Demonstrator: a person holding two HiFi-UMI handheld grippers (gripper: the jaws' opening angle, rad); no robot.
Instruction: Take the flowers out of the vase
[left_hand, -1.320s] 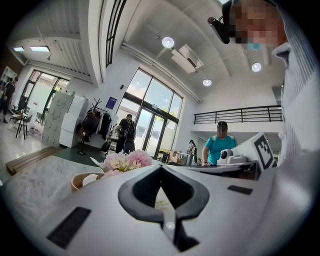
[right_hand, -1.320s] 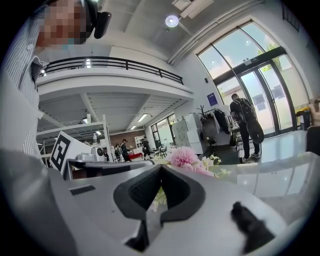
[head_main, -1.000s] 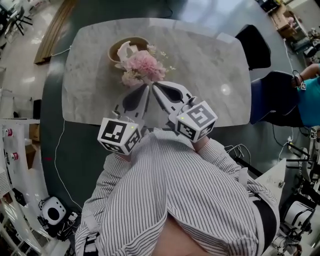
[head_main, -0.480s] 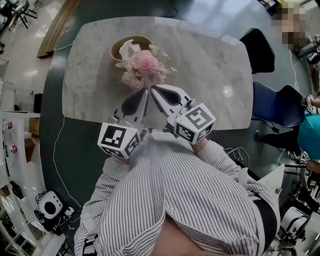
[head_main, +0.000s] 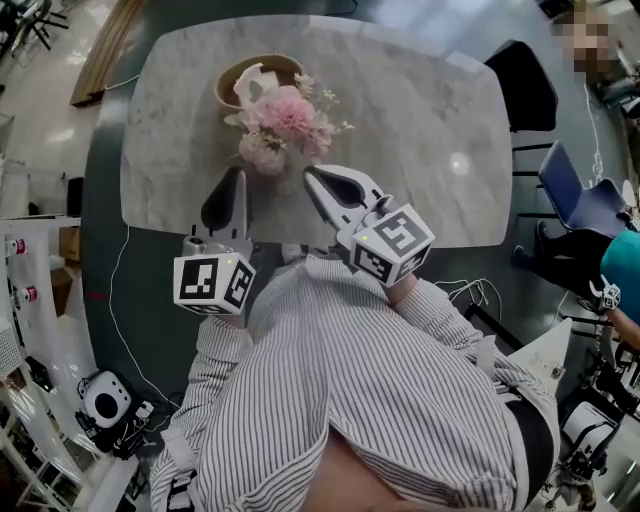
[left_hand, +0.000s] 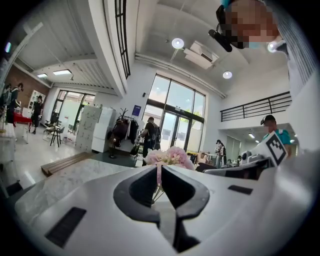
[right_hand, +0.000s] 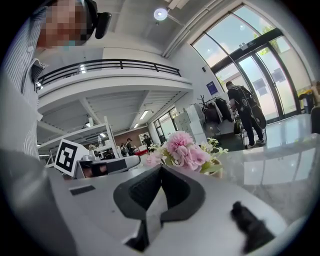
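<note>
A bunch of pink flowers (head_main: 285, 120) stands at the far left of the marble table (head_main: 420, 130), just in front of a tan bowl-shaped vase (head_main: 258, 80) holding a white piece. I cannot tell where the stems end. My left gripper (head_main: 238, 172) is shut and empty, to the near left of the flowers and apart from them. In the left gripper view the flowers (left_hand: 170, 156) rise beyond its closed tips (left_hand: 159, 167). My right gripper (head_main: 310, 172) is shut and empty, just short of the bunch. In the right gripper view the flowers (right_hand: 185, 147) and vase (right_hand: 216, 172) lie ahead of its tips (right_hand: 160, 168).
A black chair (head_main: 520, 90) and a blue chair (head_main: 580, 200) stand off the table's right end. The table's near edge runs just under both grippers. Cables trail on the dark floor at left (head_main: 115, 290). People stand in the hall beyond (left_hand: 149, 134).
My left gripper has swung left, away from the right gripper and the foot of the flowers. The right gripper has stayed put. The chairs at right show from a shifted angle.
</note>
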